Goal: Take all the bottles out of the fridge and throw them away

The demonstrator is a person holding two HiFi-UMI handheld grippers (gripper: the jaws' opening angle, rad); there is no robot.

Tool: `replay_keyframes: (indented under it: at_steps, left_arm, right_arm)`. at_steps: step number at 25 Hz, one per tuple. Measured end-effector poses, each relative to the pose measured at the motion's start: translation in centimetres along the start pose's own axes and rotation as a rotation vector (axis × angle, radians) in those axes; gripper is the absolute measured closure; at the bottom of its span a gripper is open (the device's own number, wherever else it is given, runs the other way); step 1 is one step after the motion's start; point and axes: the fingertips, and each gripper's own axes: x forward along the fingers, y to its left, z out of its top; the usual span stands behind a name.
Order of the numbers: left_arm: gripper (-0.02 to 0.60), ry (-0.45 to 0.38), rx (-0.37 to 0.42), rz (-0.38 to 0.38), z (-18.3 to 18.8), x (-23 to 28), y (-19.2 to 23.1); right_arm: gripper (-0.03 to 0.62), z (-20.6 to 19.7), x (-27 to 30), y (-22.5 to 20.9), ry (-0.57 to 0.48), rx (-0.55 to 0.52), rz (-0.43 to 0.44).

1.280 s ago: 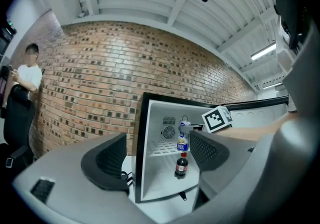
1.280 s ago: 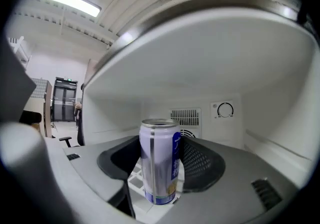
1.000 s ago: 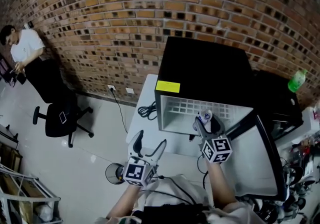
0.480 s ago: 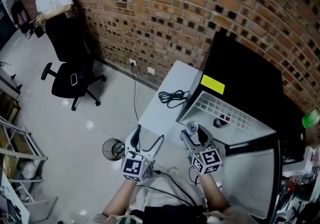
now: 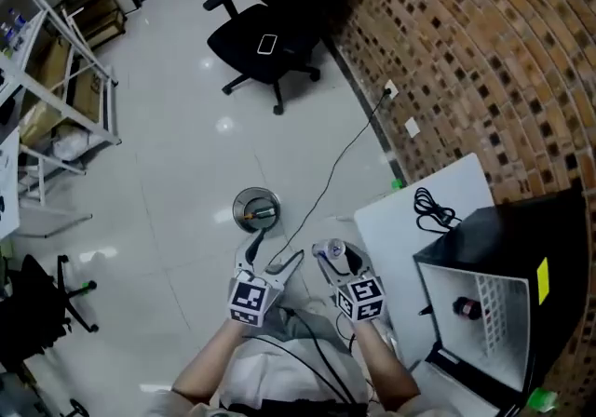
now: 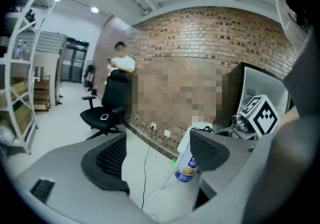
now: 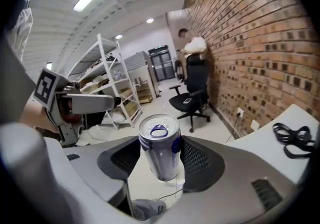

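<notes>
A silver-blue drink can (image 7: 160, 144) with a pull tab stands upright between the jaws of my right gripper (image 7: 160, 157), which is shut on it. In the head view the right gripper (image 5: 335, 255) holds the can (image 5: 330, 249) over the floor, left of the white table (image 5: 400, 238). My left gripper (image 5: 273, 257) hangs beside it, open with nothing in it. Just beyond the left gripper a round bin (image 5: 256, 208) stands on the floor. The left gripper (image 6: 157, 155) view shows the can (image 6: 188, 166) past its right jaw. The open fridge (image 5: 498, 262) is at the right, with a small dark and red item (image 5: 465, 308) on its wire shelf.
A black cable (image 5: 432, 210) lies coiled on the table, and a wall cord runs over the floor. A black office chair (image 5: 270, 45) stands by the brick wall (image 5: 466, 43). White shelving (image 5: 56, 80) fills the left. A green bottle (image 5: 538, 397) shows at the bottom right.
Both grippers have swung left and down, away from the fridge, carrying the can out over the floor near the bin. The head view turned from the fridge to the floor.
</notes>
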Motion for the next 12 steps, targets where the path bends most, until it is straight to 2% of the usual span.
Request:
replay_keyframes:
  at_steps: [3,6,9,12]
  left_arm:
    - [0.187,0.024,-0.052,0.102,-4.4,-0.4,5.4]
    - [0.187,0.081,-0.117,0.191,-10.5,-0.1,10.0]
    - [0.187,0.143,-0.175,0.273,-17.2,0.2,14.1]
    - [0.187,0.2,-0.215,0.324,-23.9,0.6,17.7]
  right_arm:
    - [0.326,-4.0,8.9,1.5,0.091,-0.051,0.087]
    - [0.326,-9.9,17.7,1.9,0.195,-0.11,0.136]
    - [0.327,-16.1,25.8,2.1,0.303,-0.137,0.161]
    - [0.327,-21.9,33.1,1.2,0.375,-0.127,0.149]
